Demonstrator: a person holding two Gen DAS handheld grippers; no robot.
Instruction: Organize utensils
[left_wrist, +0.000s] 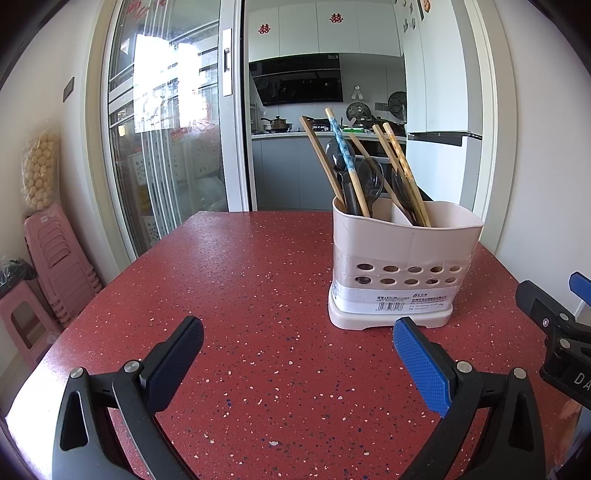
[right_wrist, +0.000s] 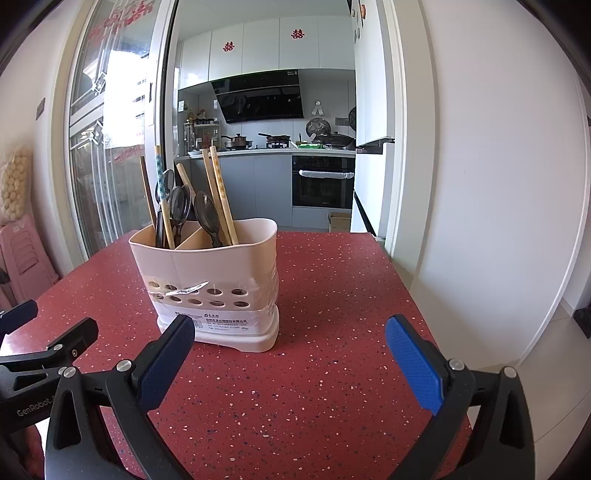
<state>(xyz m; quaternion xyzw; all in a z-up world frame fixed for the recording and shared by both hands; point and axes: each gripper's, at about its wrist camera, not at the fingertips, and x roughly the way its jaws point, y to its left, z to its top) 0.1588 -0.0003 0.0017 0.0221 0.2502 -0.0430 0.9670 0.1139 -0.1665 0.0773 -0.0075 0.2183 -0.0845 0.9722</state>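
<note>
Both grippers' ribbed blue jaws released, speckled red table (left_wrist: 240, 280), perforated plastic caddy (left_wrist: 402, 258) — wooden chopsticks (left_wrist: 404, 173)

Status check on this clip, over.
Left gripper open, right gripper open, both empty. Chopsticks and spoons upright in utensil holder. Red table, nothing blocking.

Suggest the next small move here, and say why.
Probably reach the right hand-held gripper toward the chopsticks in the utensil holder. Both it and the left hand-held gripper are open and empty above the red table, and chopsticks and spoons share compartments.
</note>
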